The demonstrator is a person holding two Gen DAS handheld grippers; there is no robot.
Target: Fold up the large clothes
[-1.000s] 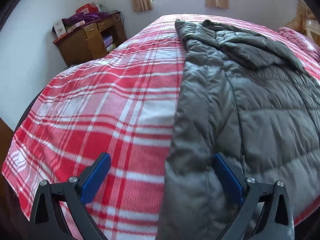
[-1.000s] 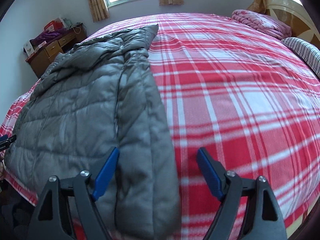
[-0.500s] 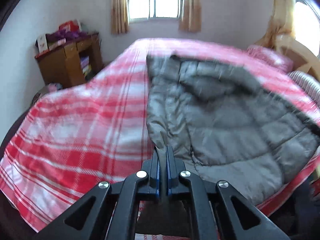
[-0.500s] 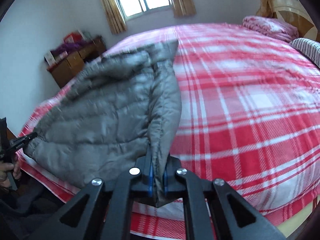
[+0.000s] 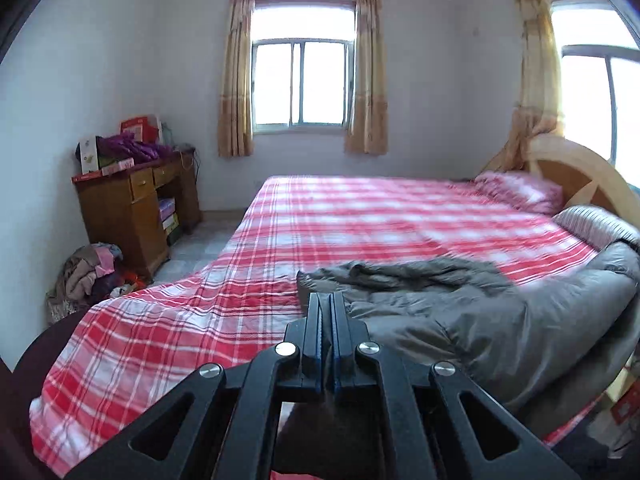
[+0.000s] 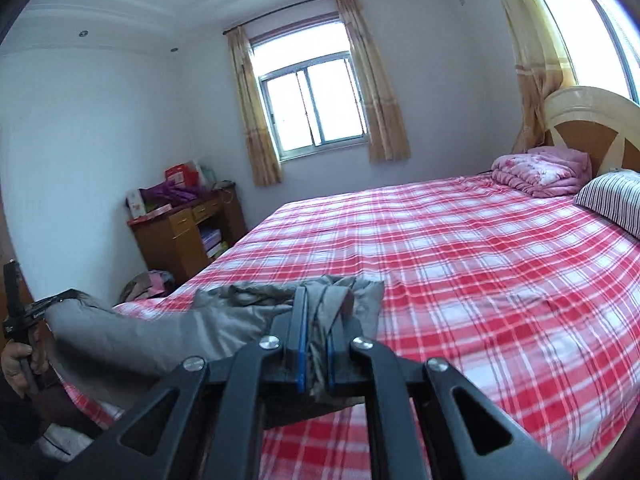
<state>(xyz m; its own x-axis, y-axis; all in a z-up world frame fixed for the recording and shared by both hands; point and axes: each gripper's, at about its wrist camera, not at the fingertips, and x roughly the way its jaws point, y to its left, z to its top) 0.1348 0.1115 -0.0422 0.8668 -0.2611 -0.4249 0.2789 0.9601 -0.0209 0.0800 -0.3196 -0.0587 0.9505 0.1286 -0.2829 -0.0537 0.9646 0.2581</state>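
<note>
**Two grippers lift one grey jacket over a bed**

One grey quilted puffer jacket (image 5: pixel 460 320) hangs between two grippers above the near edge of one bed with a red-and-white plaid sheet (image 5: pixel 360 220). The left gripper (image 5: pixel 325 308) is clamped tight on one jacket edge; the right gripper (image 6: pixel 316 312) pinches bunched fabric. The jacket sags, creased and puffy. One pink folded blanket (image 6: pixel 540 170) and one striped pillow (image 6: pixel 612 196) lie by the headboard.

Both grippers point slightly below level, the left gripper (image 5: pixel 325 312) with its fingers (image 5: pixel 313 332) pressed together on grey fabric, the right gripper (image 6: pixel 316 320) likewise clamped on a bunched fold, while the person's left hand (image 6: pixel 18 362) grips its handle at the frame's edge.
</note>
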